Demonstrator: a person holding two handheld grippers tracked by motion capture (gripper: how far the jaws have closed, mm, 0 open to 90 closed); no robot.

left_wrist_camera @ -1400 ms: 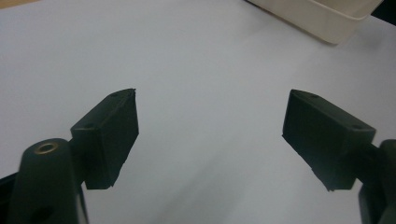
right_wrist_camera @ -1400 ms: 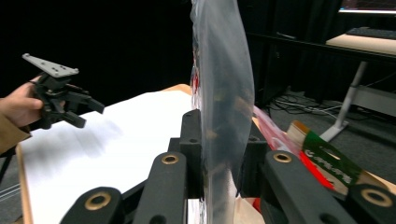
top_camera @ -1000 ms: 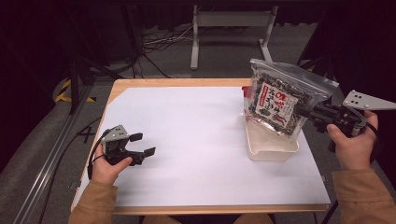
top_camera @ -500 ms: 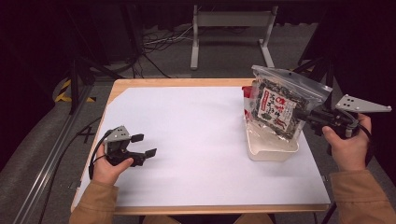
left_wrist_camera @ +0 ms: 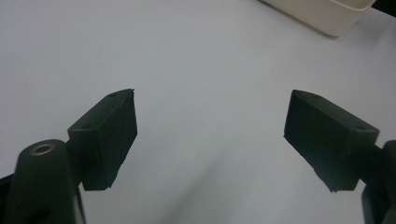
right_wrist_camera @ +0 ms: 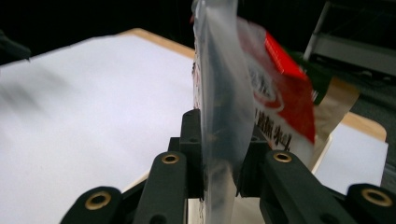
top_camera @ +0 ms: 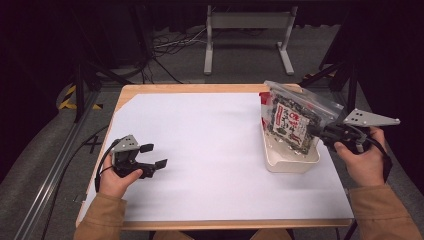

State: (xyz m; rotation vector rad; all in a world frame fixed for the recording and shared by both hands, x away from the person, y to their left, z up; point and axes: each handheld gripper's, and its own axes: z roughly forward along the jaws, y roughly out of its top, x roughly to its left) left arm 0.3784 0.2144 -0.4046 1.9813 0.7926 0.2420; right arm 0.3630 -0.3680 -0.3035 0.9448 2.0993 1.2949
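Clear plastic bag [top_camera: 295, 122] (red-labelled, dark contents) is clamped in the right tool [top_camera: 324, 132] above the white tray [top_camera: 292, 161]; left tool [top_camera: 152, 156] rests wide open, empty, on the desk [top_camera: 200, 150].

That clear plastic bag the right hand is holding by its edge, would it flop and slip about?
Probably floppy: the bag is thin clear film that sags toward the tray below. Its glossy skin looks slippery, though the right gripper pinches one edge firmly. The dark contents likely shift and weigh down the lower end.
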